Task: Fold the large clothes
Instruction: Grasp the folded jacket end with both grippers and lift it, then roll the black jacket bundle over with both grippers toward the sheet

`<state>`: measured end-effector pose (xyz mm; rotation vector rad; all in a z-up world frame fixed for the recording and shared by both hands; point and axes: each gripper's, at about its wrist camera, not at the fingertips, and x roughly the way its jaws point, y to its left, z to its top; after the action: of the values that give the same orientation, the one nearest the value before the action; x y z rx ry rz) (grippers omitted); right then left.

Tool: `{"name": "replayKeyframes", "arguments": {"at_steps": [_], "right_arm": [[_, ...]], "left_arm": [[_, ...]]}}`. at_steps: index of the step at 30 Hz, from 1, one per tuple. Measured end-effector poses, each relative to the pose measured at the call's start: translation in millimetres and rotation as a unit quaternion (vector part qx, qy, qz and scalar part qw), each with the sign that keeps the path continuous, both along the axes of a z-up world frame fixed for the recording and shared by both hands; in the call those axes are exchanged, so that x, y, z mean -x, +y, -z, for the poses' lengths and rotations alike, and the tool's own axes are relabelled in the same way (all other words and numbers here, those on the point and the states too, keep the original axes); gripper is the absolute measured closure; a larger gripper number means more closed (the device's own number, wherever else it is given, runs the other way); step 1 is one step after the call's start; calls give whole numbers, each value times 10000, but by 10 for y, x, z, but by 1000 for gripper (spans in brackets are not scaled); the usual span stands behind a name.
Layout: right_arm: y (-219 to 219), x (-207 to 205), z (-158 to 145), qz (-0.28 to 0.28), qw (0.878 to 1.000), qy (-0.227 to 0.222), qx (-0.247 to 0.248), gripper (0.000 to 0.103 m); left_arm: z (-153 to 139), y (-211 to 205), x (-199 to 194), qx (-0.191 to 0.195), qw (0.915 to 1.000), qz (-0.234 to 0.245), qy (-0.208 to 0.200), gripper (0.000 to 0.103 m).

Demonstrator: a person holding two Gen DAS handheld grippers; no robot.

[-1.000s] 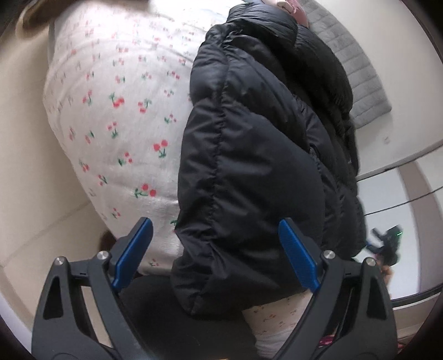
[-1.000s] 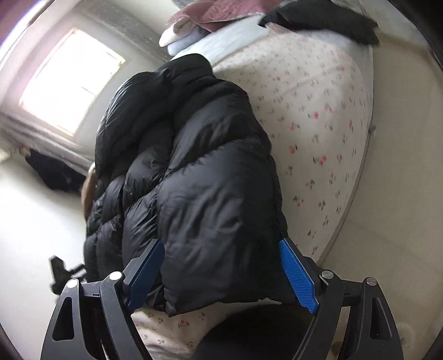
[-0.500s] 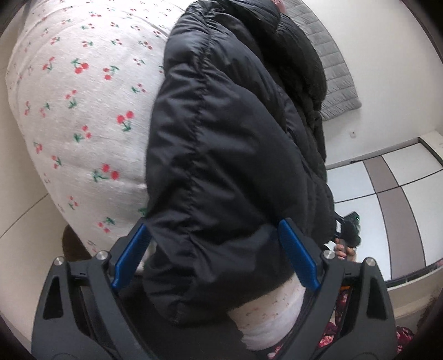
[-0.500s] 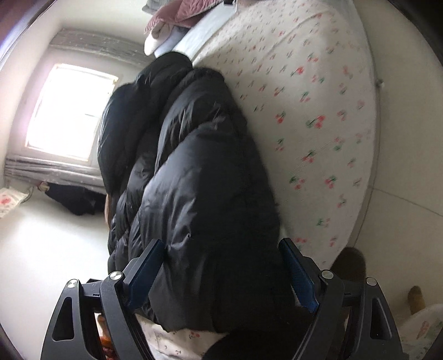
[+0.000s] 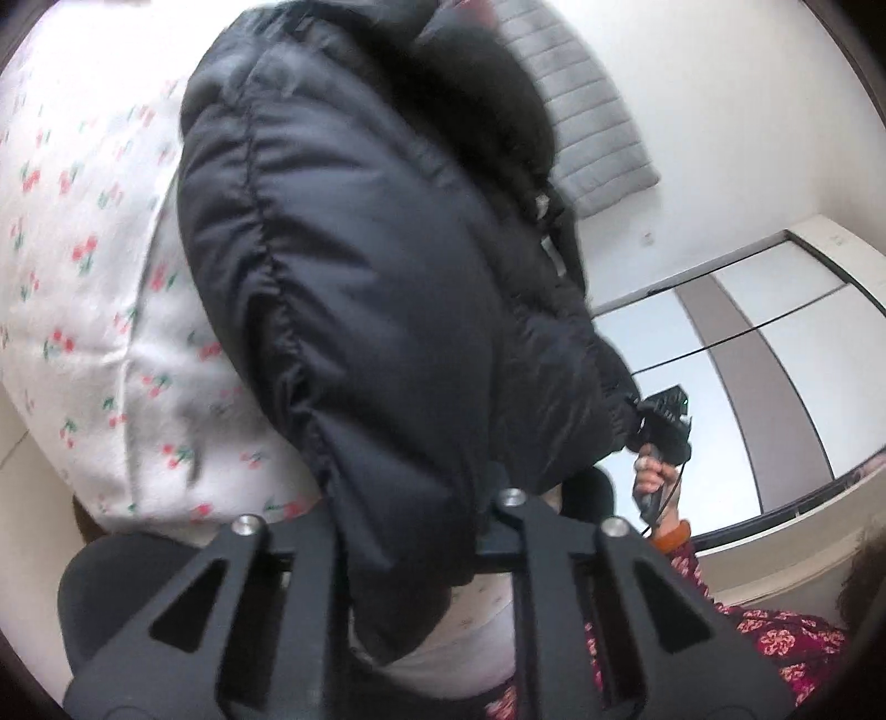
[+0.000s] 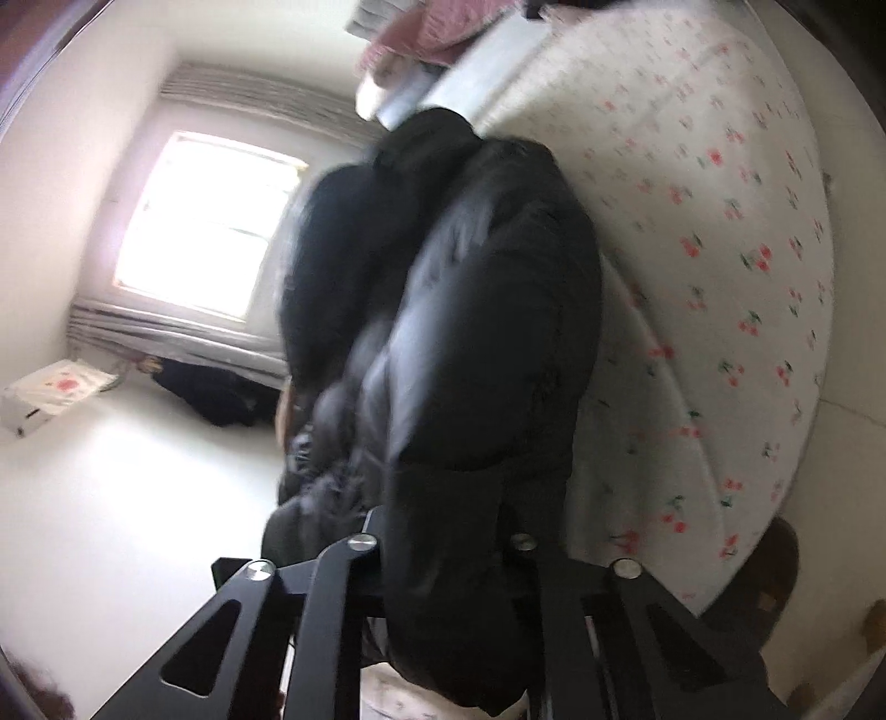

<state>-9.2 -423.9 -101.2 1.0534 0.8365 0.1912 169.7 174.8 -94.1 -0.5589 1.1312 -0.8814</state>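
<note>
Left wrist view, both tools pinching black puffer jacket [image 5: 387, 310], cherry-print bed [image 5: 83, 310], window [image 6: 205, 232]

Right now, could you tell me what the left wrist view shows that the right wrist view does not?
Only the left wrist view shows the grey quilted mat on the floor, the wardrobe doors, and the person's right hand gripping a handle. Only the right wrist view shows the bright window and the pillow pile. Both show the black puffer jacket clamped at its hem, lying on the cherry-print bedsheet.
</note>
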Motion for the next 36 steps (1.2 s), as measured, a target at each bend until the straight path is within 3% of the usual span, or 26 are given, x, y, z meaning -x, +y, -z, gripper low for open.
{"name": "replayKeyframes", "arguments": {"at_steps": [9,15,20,25,29,36], "right_arm": [[183,91,-715,-76,9914,-1306,-35,95],[184,345,-1318,-48,9798,-1992,168,96],[165,626,-1822,95,9676,-2497,374,96],[92,870,-2295,379,9561,-2823,692,96],[54,840,-2525,600,9521,-2875,845,96],[-158,230,-2630,879,9606,-2524,767,96]], "left_arm": [[-840,28,324,765,9901,-39,-1172,95],[-1402,269,590,1341,9742,-120,-1811,96],[-1947,498,823,1455,9581,-158,-2461,96],[-2264,627,958,1523,9436,-383,-2914,96],[-2353,781,826,1681,9379,-683,-2955,96],[-2368,802,4,1636,9431,-1226,-2622,96]]}}
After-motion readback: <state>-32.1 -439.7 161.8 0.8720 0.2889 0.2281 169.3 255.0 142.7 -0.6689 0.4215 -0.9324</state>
